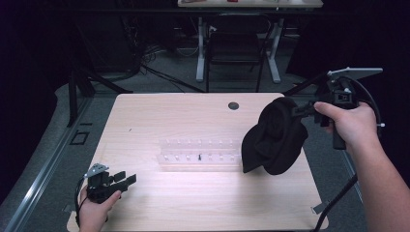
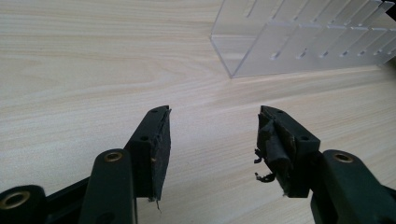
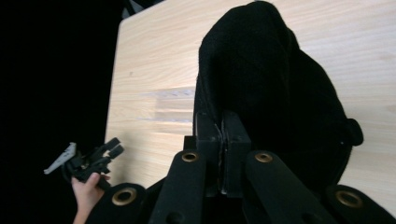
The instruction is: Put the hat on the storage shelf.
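Observation:
A black fabric cap (image 1: 275, 137) hangs in the air over the table's right side, its lower edge just above the right end of a clear plastic rack (image 1: 200, 154). My right gripper (image 1: 296, 110) is shut on the cap's upper edge. In the right gripper view the jaws (image 3: 222, 126) are pressed together on the cap (image 3: 271, 79), which drapes down in front of them. My left gripper (image 1: 126, 180) rests low near the table's front left corner. The left gripper view shows that gripper (image 2: 212, 135) open with nothing between its pads, pointing toward the rack (image 2: 299, 42).
The light wooden table (image 1: 169, 116) has a round cable hole (image 1: 233, 105) near its far edge. A chair (image 1: 235, 46) and desk legs stand on the floor beyond it. The left hand with its gripper (image 3: 109, 149) appears small in the right gripper view.

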`<state>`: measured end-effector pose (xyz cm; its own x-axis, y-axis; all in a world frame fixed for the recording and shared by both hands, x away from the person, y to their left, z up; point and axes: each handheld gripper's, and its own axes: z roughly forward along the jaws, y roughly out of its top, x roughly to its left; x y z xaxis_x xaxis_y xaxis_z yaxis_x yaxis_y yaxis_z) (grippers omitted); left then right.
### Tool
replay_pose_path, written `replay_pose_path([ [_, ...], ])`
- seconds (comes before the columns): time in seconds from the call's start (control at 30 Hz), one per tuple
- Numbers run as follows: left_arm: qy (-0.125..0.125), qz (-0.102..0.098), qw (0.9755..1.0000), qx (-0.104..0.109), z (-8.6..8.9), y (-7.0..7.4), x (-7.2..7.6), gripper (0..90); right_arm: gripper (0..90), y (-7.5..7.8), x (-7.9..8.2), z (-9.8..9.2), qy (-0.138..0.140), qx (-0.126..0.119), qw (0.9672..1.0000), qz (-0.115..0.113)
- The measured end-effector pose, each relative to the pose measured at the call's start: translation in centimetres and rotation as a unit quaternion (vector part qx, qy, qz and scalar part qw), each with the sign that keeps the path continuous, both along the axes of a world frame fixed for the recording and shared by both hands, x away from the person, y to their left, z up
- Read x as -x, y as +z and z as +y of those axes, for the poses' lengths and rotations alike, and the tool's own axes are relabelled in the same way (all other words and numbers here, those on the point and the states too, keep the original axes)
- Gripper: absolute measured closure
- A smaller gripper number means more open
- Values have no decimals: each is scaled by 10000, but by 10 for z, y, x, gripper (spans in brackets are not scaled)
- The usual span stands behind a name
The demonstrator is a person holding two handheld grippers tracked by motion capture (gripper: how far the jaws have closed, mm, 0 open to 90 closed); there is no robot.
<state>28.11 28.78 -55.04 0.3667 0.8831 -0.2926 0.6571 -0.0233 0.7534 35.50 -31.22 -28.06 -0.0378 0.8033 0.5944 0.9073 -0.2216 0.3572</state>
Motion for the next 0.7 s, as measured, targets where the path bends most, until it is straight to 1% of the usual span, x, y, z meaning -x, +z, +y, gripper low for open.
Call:
replay_pose_path([
  [0.13,1,0,10000,1,0,0,0,448,886,7,2,3,73,-226,9997,-100],
  [0.17,34,-47,10000,22,-1,-1,0,448,886,8,2,4,102,-246,9996,-110],
  [0.2,27,-45,10000,17,-1,-1,0,449,885,10,2,5,123,-270,9995,-128],
  [0.37,25,-38,10000,13,-2,-1,0,448,885,15,1,13,221,-311,9991,-177],
  [0.43,19,-38,10000,12,-2,-1,0,448,886,18,0,16,290,-393,9986,-213],
  [0.47,28,-35,10000,25,-2,-1,0,448,885,20,0,19,282,-412,9985,-246],
  [0.5,30,-40,10000,28,-2,-1,0,448,886,21,0,20,306,-382,9985,-259],
  [0.6,18,-48,10000,23,-2,-1,0,449,885,24,-3,30,352,-424,9980,-309],
  [0.63,16,-47,10000,24,-2,-1,0,448,886,24,-4,32,407,-406,9978,-326],
  [0.7,11,-40,10000,25,-2,-1,0,449,886,23,-6,39,451,-446,9974,-344],
])
